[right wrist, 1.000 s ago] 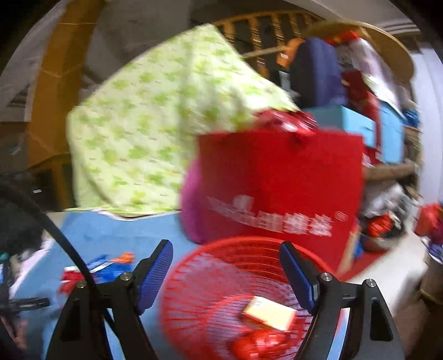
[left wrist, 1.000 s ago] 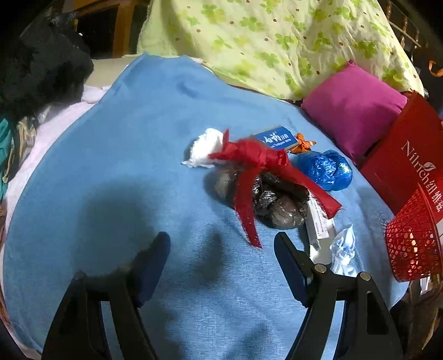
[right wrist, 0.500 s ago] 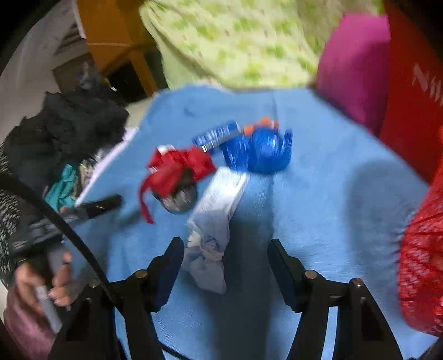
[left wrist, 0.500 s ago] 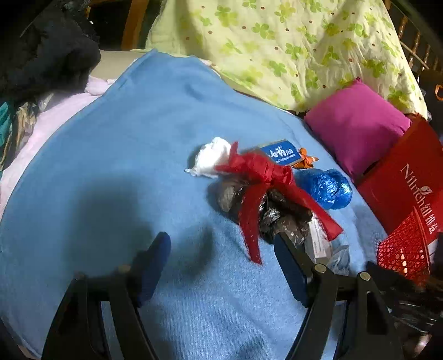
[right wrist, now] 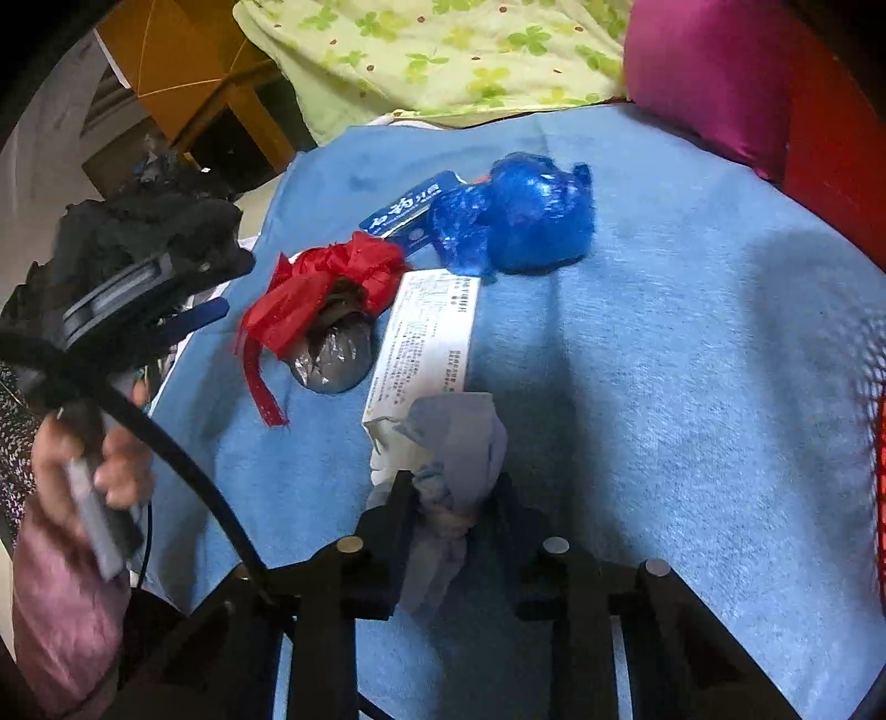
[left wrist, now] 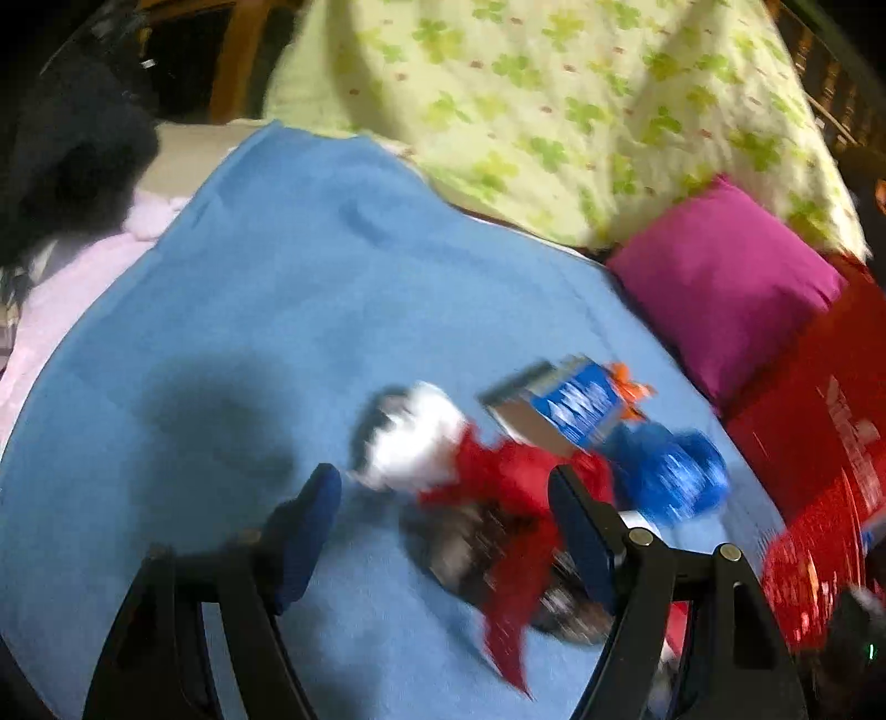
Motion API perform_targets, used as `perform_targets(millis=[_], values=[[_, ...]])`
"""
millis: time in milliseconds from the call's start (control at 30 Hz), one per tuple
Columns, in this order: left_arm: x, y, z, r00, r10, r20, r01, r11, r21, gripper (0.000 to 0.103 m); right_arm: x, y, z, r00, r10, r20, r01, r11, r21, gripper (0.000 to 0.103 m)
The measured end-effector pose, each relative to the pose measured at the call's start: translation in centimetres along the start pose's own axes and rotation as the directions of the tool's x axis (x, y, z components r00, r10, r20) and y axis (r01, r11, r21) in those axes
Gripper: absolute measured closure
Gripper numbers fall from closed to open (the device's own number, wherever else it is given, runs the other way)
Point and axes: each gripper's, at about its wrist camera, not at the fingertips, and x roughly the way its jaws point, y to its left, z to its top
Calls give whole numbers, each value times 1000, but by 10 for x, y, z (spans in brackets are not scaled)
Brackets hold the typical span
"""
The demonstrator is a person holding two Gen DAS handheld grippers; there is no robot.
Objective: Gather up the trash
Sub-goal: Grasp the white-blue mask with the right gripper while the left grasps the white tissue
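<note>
Right tongs (right wrist: 451,498) are clamped on a crumpled pale tissue (right wrist: 454,443), its twisted lower end pinched between both pads while the looser top flares above them, touching the near end of a flat white packet (right wrist: 429,338). Left tongs (left wrist: 443,520) stand apart with nothing gripped — their blue pads frame a motion-blurred heap, and the person's left hand (right wrist: 88,459) holding them shows at the left edge of the right wrist view. The trash lies in 1 cluster on a blue blanket (right wrist: 664,360): a dark plastic bag tied with a red ribbon (right wrist: 326,288), its loose tail trailing toward the camera; a knotted shiny blue bag (right wrist: 526,216) farther back; a small blue carton (right wrist: 410,213) just beside it; a white wad (left wrist: 410,437) seen only in the left view, next to the ribbon; and a bit of orange wrapper (left wrist: 631,387) behind the carton. The white packet carries rows of fine print too small to read, and the blue carton bears white characters I cannot make out. A red bag (left wrist: 830,410) at the right shows blurred white lettering, unreadable. Beyond the cluster a magenta pillow (right wrist: 703,72) and a green clover-print quilt (right wrist: 443,50) close off the far side, a red mesh basket (right wrist: 880,454) sits at the right edge — and bare blanket lies open between it and the trash, with more on the left.
</note>
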Motion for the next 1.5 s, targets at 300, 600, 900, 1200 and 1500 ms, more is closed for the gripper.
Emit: perform_targets(millis=[300, 600, 900, 1200, 1500], values=[[35, 43, 32, 1000, -10, -16, 7, 982, -189, 26, -10, -10, -11, 1000, 6, -8, -5, 999, 40, 74], [78, 15, 40, 991, -24, -129, 9, 994, -112, 51, -24, -5, -20, 1000, 24, -7, -24, 999, 44, 74], [78, 18, 27, 972, -29, -231, 3, 993, -115, 74, -33, -6, -27, 1000, 22, 3, -22, 998, 57, 74], [31, 5, -28, 941, -87, -327, 83, 996, -26, 76, -52, 2, -27, 997, 50, 57, -53, 997, 57, 74], [-32, -13, -83, 957, -119, -265, 120, 993, -13, 76, -90, -6, -34, 992, 49, 120, -59, 995, 76, 74]])
